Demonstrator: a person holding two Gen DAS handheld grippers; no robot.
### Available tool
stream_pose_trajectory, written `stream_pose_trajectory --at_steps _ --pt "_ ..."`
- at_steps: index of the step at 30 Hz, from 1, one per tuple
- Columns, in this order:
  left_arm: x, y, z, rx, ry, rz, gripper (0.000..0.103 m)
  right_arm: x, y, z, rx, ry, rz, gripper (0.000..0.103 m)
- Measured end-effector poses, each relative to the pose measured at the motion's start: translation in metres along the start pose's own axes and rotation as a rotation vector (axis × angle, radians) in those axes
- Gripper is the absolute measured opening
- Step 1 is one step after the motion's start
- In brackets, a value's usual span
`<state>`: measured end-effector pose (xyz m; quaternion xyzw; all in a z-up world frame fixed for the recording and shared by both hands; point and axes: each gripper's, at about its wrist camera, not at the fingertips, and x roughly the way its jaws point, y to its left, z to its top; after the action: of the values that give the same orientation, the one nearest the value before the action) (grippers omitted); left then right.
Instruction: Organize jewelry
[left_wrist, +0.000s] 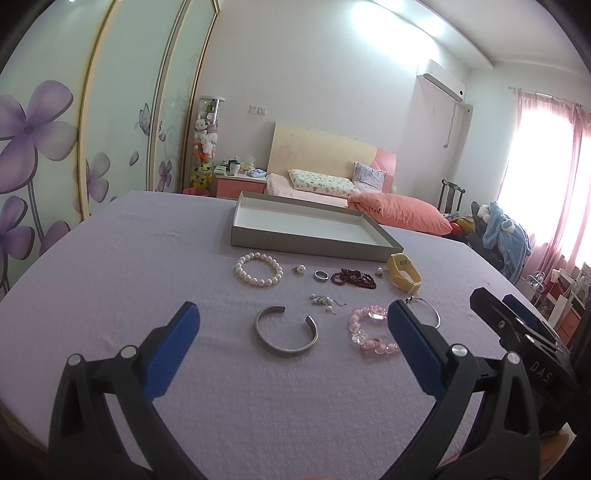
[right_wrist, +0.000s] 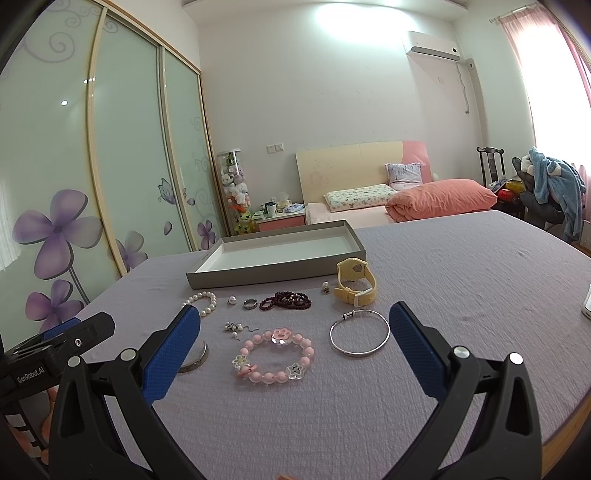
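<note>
Jewelry lies on a table with a lilac cloth (left_wrist: 110, 277). A grey shallow tray (left_wrist: 314, 243) with a white inside stands behind it, empty. In front lie a pearl bracelet (left_wrist: 257, 268), a silver cuff (left_wrist: 286, 330), a pink bead bracelet (right_wrist: 275, 356), a thin silver bangle (right_wrist: 359, 337), a dark red bead string (right_wrist: 285, 301), a ring (right_wrist: 250, 303), small earrings (right_wrist: 234, 328) and a yellow watch (right_wrist: 356, 282). My left gripper (left_wrist: 293, 317) is open above the cuff. My right gripper (right_wrist: 293, 321) is open above the pink bracelet.
A bed with a salmon quilt (right_wrist: 443, 199) stands behind the table. Sliding wardrobe doors with purple flowers (right_wrist: 55, 229) are on the left. A chair with blue clothes (right_wrist: 554, 188) is at the right by the window.
</note>
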<state>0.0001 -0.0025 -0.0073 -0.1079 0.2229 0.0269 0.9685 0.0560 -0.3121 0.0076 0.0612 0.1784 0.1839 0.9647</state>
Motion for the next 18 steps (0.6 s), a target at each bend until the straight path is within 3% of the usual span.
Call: stream_pose_trajectory --at_steps 12,18 --pt "0.002 0.002 -0.001 -0.003 0.012 0.005 0.099 0.007 -0.004 -0.003 0.004 0.02 -0.002 0.101" --pt "0.013 0.007 -0.002 -0.006 0.06 0.029 0.099 0.021 -0.01 -0.001 0.003 0.09 -0.022 0.101"
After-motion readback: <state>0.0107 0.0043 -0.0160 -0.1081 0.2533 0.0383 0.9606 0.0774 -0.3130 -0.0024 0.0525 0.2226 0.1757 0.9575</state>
